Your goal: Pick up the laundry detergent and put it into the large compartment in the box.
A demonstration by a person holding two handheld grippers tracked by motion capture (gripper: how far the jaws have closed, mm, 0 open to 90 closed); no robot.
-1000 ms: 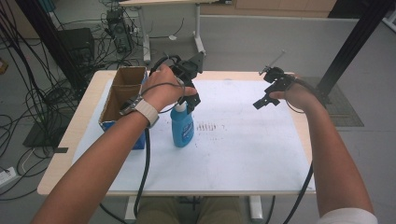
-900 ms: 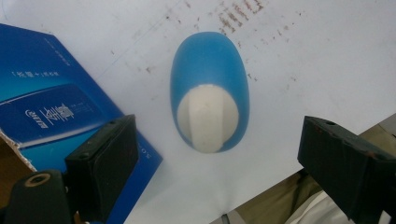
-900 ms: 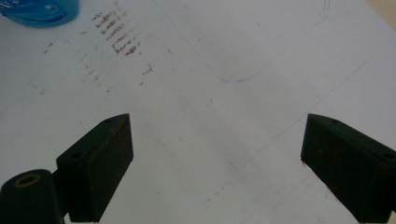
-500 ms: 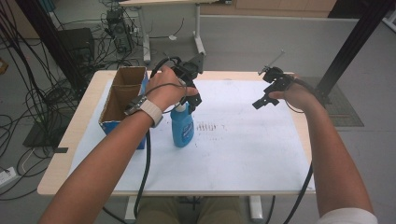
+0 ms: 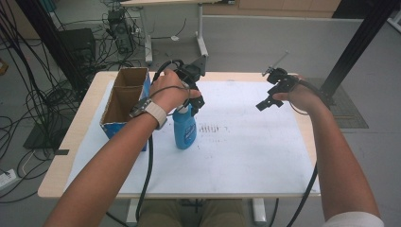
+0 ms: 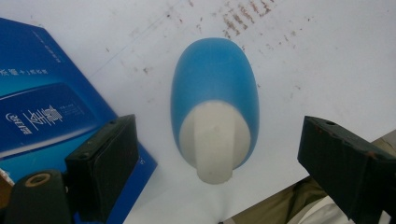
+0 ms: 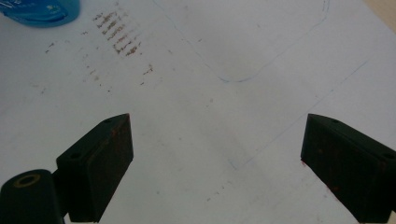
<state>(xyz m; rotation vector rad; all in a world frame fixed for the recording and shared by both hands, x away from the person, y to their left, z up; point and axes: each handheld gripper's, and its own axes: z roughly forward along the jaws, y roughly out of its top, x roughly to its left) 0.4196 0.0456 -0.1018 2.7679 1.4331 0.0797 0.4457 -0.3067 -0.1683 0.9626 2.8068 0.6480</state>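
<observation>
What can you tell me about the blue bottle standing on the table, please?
The blue bottle looks like glossy plastic, with an oval body and a white spray-type cap. It stands upright on the white sheet covering the table, close beside the blue cardboard box. The left hand-held gripper hangs right over its top, jaws open on either side of the cap with a gap on both sides, so nothing grips it. Brownish smudges mark the sheet next to it.
</observation>
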